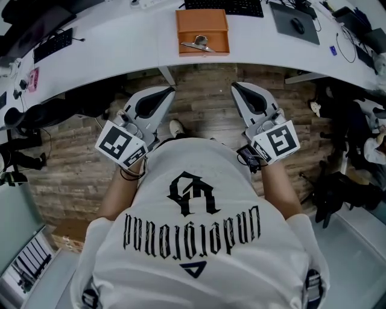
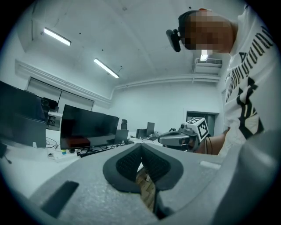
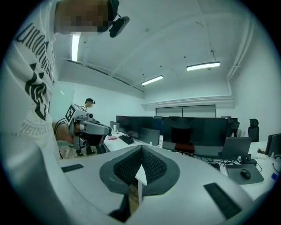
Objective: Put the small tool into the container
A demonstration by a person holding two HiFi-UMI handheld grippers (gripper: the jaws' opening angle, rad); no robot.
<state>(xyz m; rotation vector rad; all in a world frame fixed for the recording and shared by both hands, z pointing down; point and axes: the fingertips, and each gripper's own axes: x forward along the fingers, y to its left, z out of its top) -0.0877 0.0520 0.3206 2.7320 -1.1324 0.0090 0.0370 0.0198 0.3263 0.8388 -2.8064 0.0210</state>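
- My left gripper [image 1: 170, 91] is clenched on nothing. In the left gripper view its two dark ribbed pads [image 2: 126, 164] meet at the tips, and only a strip of wooden floor shows in the gap behind them.
- My right gripper [image 1: 235, 86] is clenched and empty as well. In the right gripper view its pads [image 3: 154, 165] press together at the tip.
- I hold both grippers close to my body, on the near side of the white table [image 1: 108, 54] and over the wooden floor [image 1: 205, 102]. Their tips point toward the table's edge and lean slightly toward each other.
- The container [image 1: 202, 24], an orange box, sits on the table at the far centre, well apart from both grippers.
- The small tool [image 1: 199, 43], a piece of shiny metal, lies on the near part of the container. I cannot tell whether it rests inside the box or on a lid.
- A black keyboard [image 1: 224, 7] lies just beyond the container on its far side.
- To the far right, a grey mat [image 1: 283, 30] carries a dark mouse [image 1: 298, 26].
- A second keyboard [image 1: 53, 44] lies on the table at the far left.
- My white T-shirt [image 1: 199, 253], printed in black, fills the near part of the head view.
- Dark monitors [image 3: 193, 132] stand on the table in the right gripper view.
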